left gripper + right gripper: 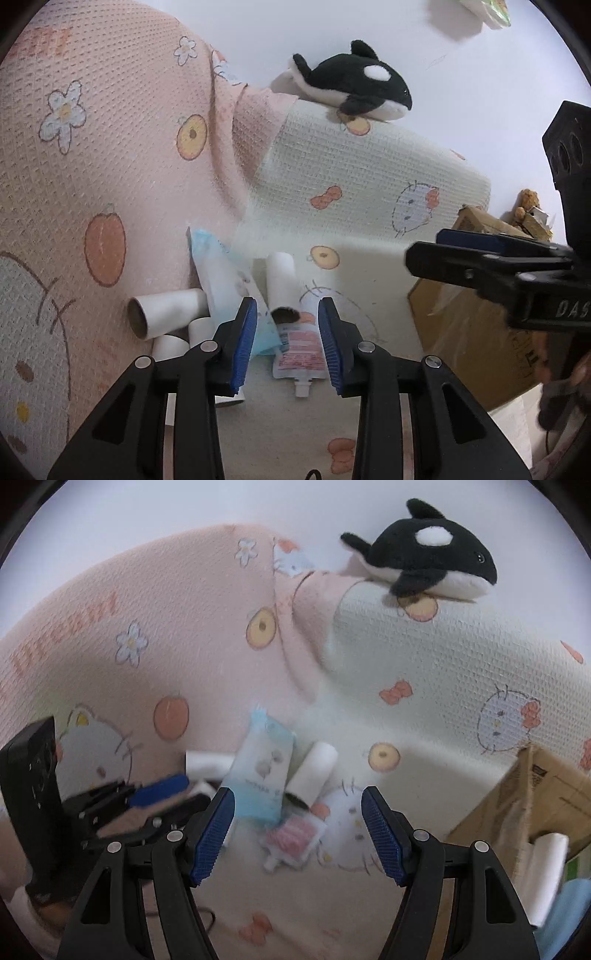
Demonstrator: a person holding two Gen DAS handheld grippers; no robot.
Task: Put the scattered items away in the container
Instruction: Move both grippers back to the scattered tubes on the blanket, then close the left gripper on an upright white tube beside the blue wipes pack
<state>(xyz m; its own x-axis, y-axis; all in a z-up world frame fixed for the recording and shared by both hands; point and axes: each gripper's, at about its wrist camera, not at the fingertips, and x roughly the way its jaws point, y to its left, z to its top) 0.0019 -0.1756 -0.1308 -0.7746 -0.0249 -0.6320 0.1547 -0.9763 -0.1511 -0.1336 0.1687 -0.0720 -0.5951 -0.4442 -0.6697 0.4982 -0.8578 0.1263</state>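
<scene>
Left wrist view: left tongs [288, 341] hung partly open, empty, over pink pouch [301, 354]. Aimed down to pinch it. Right tongs [298, 836] wide, empty.

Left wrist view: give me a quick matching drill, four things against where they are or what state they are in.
Things:
1. plush orca
2. pink pouch
3. cardboard box
4. left claw

Places or states:
A. open, holding nothing
B. lying flat on the blanket, spout toward the camera
C. up on the pillow's top edge
D. at the right edge, under the right claw

Pairs: 1-C, 2-B, 3-D, 4-A
</scene>
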